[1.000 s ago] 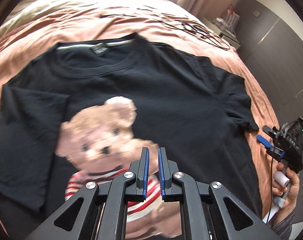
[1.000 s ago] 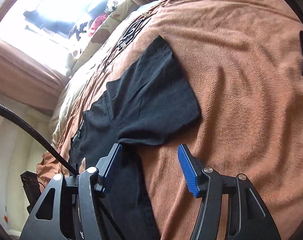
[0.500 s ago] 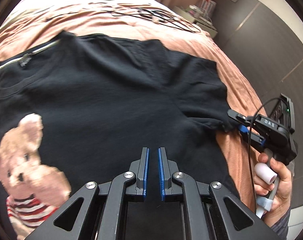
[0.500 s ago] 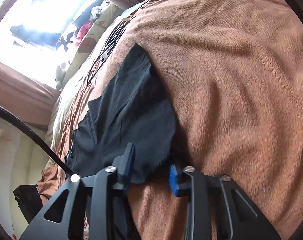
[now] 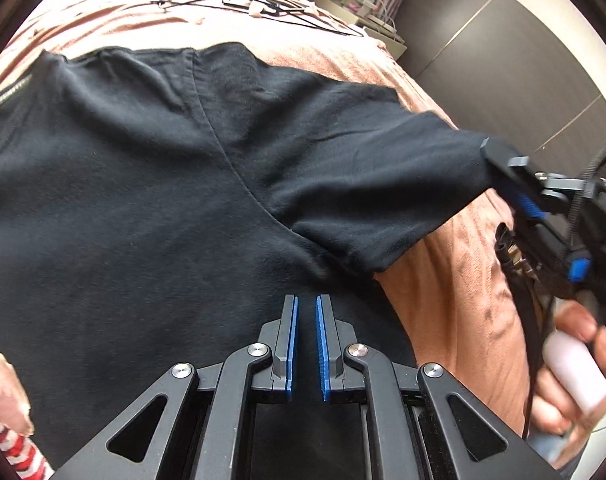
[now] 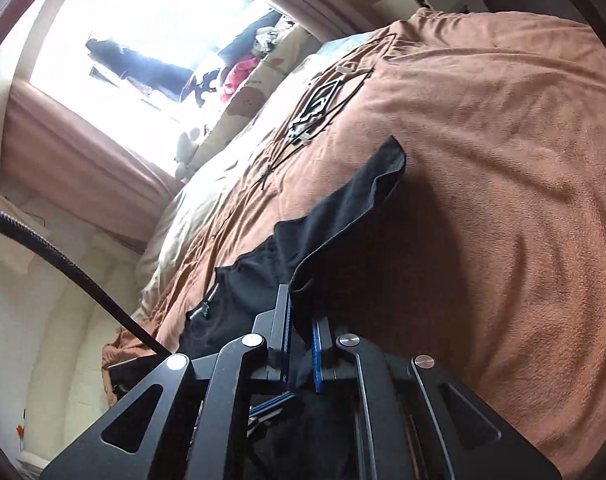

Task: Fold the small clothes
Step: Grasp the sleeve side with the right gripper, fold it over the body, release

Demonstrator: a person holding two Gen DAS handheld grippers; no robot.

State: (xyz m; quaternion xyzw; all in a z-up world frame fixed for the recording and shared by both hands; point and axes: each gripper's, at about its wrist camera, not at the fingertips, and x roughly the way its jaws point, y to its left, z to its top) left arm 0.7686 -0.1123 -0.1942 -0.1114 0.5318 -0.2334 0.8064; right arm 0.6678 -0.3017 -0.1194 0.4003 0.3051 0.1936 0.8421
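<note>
Black cotton fills the left wrist view: the tee lies face up on the bed, directly under and ahead of the left claw, whose fingers are nearly together with a thin gap and nothing between them. Off to its right, the right claw is clamped on the cuff of the sleeve, lifted clear of the cover. From the right wrist, the pinched sleeve runs straight ahead from the right claw.

To fold well, the sleeve should probably travel inward across the chest, kept taut and low, while the left claw pins the body near the seam so the crease stays straight.

Half a second earlier the sleeve edge still lay on the cover; a second earlier the right claw was wide open.
</note>
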